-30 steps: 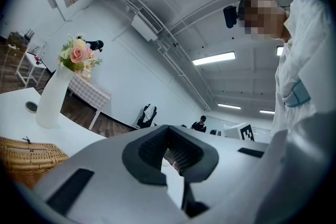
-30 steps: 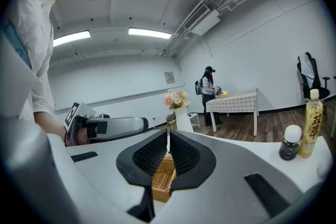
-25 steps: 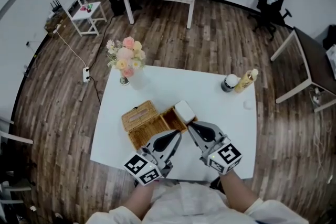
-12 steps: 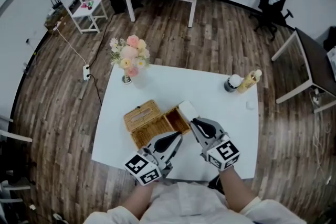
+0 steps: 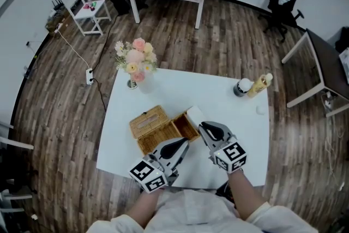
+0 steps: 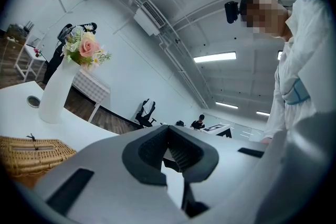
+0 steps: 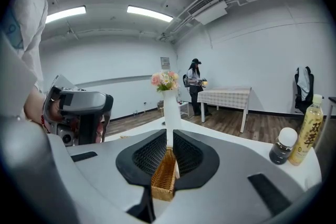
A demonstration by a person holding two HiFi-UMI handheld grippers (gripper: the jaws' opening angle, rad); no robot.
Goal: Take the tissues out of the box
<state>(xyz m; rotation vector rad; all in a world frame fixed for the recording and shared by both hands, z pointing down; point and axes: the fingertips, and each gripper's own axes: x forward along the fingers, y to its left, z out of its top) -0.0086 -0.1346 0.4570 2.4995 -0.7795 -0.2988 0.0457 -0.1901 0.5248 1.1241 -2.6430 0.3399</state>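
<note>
Tissues (image 5: 193, 114) (seemingly the white pack) sit at the far right edge of the wicker box (image 5: 150, 127), not clearly out yet. The right claw (image 5: 201, 126) pinches the box's rim, and the left claw (image 5: 185, 142) is clenched empty.

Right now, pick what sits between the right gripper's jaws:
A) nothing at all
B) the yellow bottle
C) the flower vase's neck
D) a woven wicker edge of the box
D: in the right gripper view, the right gripper has its jaws closed on a strip of the wicker box. The vase and the yellow bottle stand farther off on the table.
</note>
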